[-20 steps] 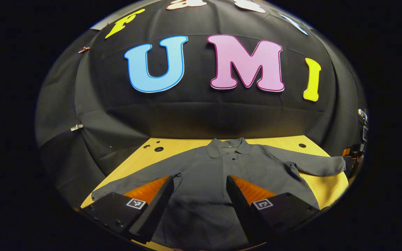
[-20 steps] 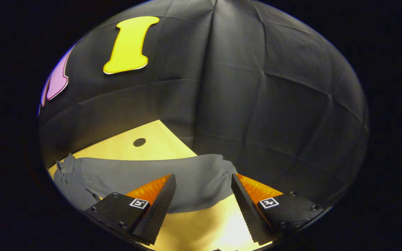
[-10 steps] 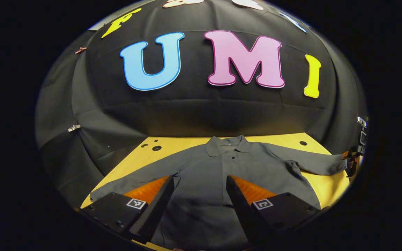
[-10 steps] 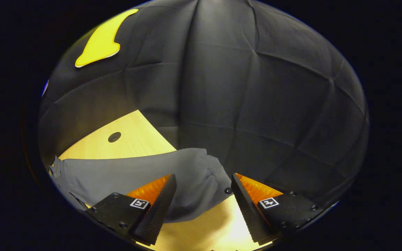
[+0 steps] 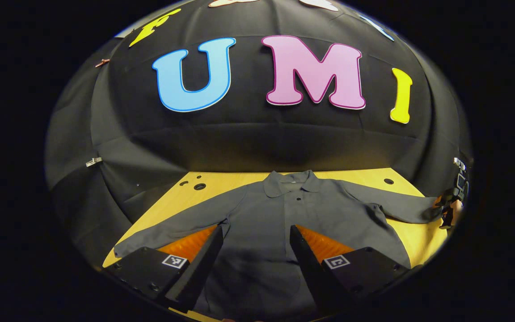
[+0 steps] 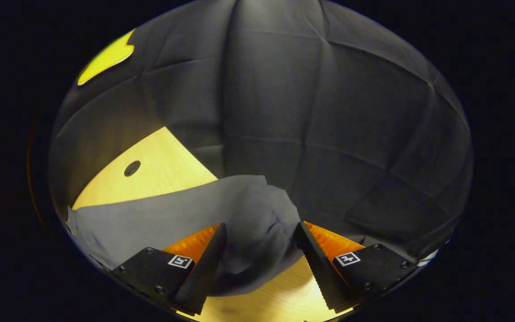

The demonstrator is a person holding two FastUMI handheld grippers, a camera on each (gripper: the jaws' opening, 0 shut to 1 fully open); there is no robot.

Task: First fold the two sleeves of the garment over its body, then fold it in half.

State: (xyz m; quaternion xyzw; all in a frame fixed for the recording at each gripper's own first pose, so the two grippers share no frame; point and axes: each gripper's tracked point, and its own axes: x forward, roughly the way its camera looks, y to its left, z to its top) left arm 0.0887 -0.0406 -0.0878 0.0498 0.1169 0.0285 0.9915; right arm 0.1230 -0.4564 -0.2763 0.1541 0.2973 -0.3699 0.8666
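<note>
I've got the dark grey collared long-sleeve shirt (image 5: 293, 214) lying flat, front up, on the pale yellow wooden bench (image 5: 186, 201), centre to lower part of the left gripper view. Collar points toward the top of the frame, near the bench's far edge by the black cloth wall. Both sleeves are spread out: one runs to lower left, the other to the right edge of the frame, w/ its cuff (image 5: 427, 212) at the bench's right end. Small dark round holes (image 5: 200, 186) sit in the bench at upper left of the shirt, one more at upper right.

Left gripper (image 5: 255, 259) is at frame bottom, over the shirt's lower body; jaws released, wide apart, nothing between them but cloth seen below. Can't tell if the tips touch the fabric.

At the far right edge of the left gripper view I see the right gripper (image 5: 452, 205) just by the cuff; details too small there.

In the right gripper view, the right gripper (image 6: 259, 264) has its jaws spread, w/ the bunched sleeve end (image 6: 248, 223) sitting in the gap between them, lower centre. Jaws aren't clenched on it; contact w/ the fingers can't be judged. Sleeve runs off to lower left; bench w/ one round hole (image 6: 132, 168) at left.
</note>
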